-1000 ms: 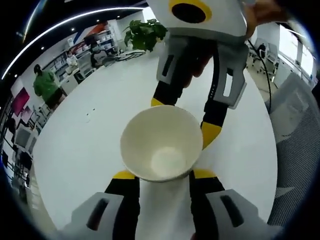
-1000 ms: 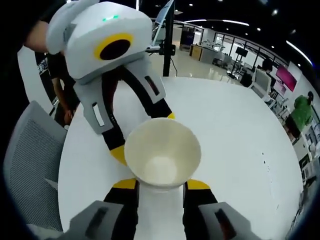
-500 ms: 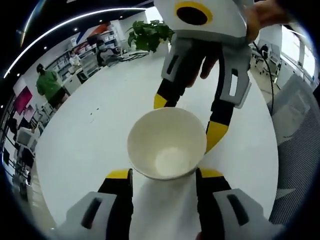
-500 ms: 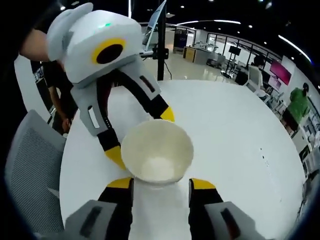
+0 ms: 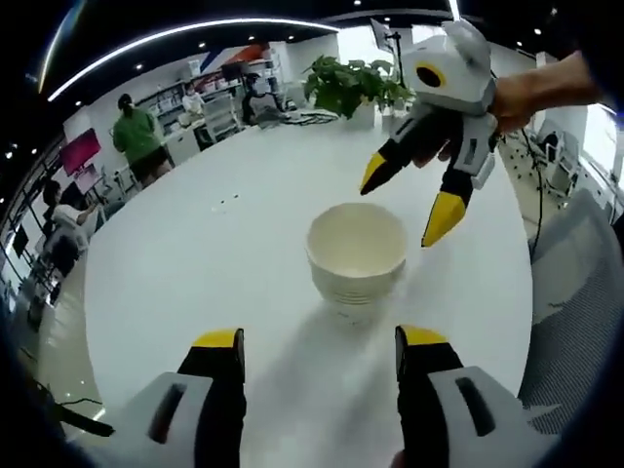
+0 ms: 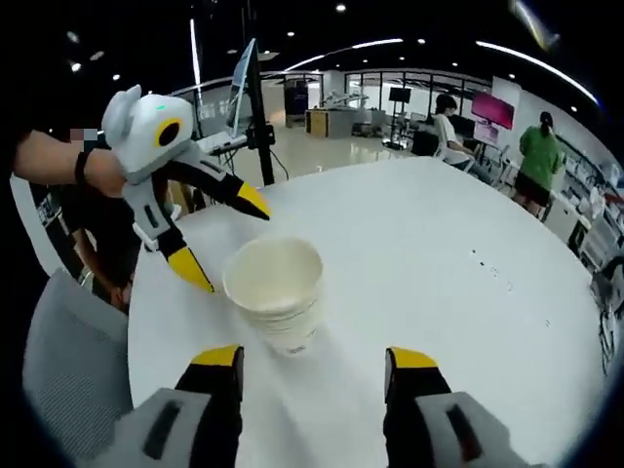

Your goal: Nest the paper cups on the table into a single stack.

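A stack of nested white paper cups (image 5: pixel 357 259) (image 6: pixel 275 288) stands upright on the round white table (image 5: pixel 195 283) (image 6: pixel 439 253). My left gripper (image 5: pixel 318 341) is open and held back from the stack, its yellow-tipped jaws wide apart with nothing between them. My right gripper (image 6: pixel 314 357) is open too, on the opposite side of the stack and clear of it. Each gripper faces the other across the cups: the right one (image 5: pixel 414 195) hovers beyond the stack in the left gripper view, the left one (image 6: pixel 219 239) beyond it in the right gripper view.
A grey mesh chair (image 6: pixel 68 380) (image 5: pixel 585 292) stands at the table's edge. A potted plant (image 5: pixel 346 86) sits at the far side of the table. People stand among desks and shelves in the office behind. A hand (image 5: pixel 531 93) holds the right gripper.
Both grippers have let go of the cup stack and drawn back from it. The stack now stands free on the table between them.
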`<control>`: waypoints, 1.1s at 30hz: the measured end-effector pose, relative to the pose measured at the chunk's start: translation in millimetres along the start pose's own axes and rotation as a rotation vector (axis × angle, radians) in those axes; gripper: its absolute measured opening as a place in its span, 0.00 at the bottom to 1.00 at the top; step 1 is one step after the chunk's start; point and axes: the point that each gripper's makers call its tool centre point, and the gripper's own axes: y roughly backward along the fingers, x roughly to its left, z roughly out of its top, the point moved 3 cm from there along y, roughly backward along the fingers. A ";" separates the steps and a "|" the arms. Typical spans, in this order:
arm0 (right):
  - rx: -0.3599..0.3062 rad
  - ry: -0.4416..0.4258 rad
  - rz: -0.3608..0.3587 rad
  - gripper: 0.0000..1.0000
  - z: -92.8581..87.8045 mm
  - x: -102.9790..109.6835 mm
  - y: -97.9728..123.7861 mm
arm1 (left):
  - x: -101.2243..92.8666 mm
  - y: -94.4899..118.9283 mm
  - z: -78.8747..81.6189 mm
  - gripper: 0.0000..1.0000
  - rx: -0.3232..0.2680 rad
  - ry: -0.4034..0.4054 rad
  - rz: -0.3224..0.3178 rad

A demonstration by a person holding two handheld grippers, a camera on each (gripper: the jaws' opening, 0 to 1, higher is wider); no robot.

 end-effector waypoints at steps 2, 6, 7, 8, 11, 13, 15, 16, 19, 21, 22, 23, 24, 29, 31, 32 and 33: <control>-0.016 -0.027 -0.010 0.63 -3.0 0.4 5.7 | -3.0 7.7 -4.6 0.62 0.000 0.016 0.012; -0.023 -0.051 -0.031 0.64 -12.3 2.4 13.1 | -11.3 17.2 -10.9 0.63 -0.019 0.056 0.042; -0.020 -0.055 -0.036 0.64 -15.0 3.2 15.1 | -15.4 20.4 -12.4 0.63 -0.024 0.067 0.045; -0.018 -0.066 -0.045 0.65 -18.5 5.7 19.4 | -20.0 23.2 -14.8 0.63 -0.029 0.081 0.046; -0.030 -0.097 -0.058 0.67 -26.6 11.9 25.9 | -31.7 28.2 -23.6 0.63 -0.037 0.107 0.055; -0.032 -0.115 -0.078 0.69 -34.6 16.6 30.5 | -40.7 30.4 -31.0 0.63 -0.037 0.124 0.057; -0.040 -0.137 -0.088 0.70 -41.6 24.1 36.0 | -51.0 35.3 -38.0 0.63 -0.034 0.142 0.061; -0.043 -0.145 -0.094 0.70 -44.1 26.1 37.1 | -55.1 37.2 -40.2 0.63 -0.033 0.151 0.063; -0.048 -0.178 -0.108 0.70 -57.1 32.2 45.6 | -64.3 41.6 -50.1 0.63 -0.034 0.184 0.068; -0.044 -0.190 -0.104 0.71 -67.6 37.9 46.5 | -70.5 43.9 -54.9 0.63 -0.030 0.193 0.074; -0.032 -0.191 -0.104 0.71 -73.4 39.6 46.7 | -72.9 45.7 -55.5 0.63 -0.030 0.200 0.076; -0.017 -0.198 -0.109 0.71 -80.3 41.8 48.1 | -75.4 47.5 -56.6 0.63 -0.034 0.210 0.079; -0.014 -0.202 -0.110 0.72 -82.4 42.8 48.9 | -76.2 48.0 -57.3 0.63 -0.034 0.213 0.080; -0.024 -0.240 -0.130 0.72 -94.0 55.9 58.7 | -89.4 49.5 -66.4 0.63 -0.035 0.232 0.086; -0.030 -0.246 -0.139 0.73 -98.5 62.5 59.3 | -91.2 51.2 -71.8 0.63 -0.036 0.249 0.091; -0.033 -0.250 -0.146 0.73 -100.3 67.1 61.5 | -93.4 51.0 -75.0 0.63 -0.035 0.257 0.091; -0.033 -0.255 -0.153 0.73 -102.3 67.3 62.6 | -95.0 50.8 -77.1 0.63 -0.034 0.267 0.090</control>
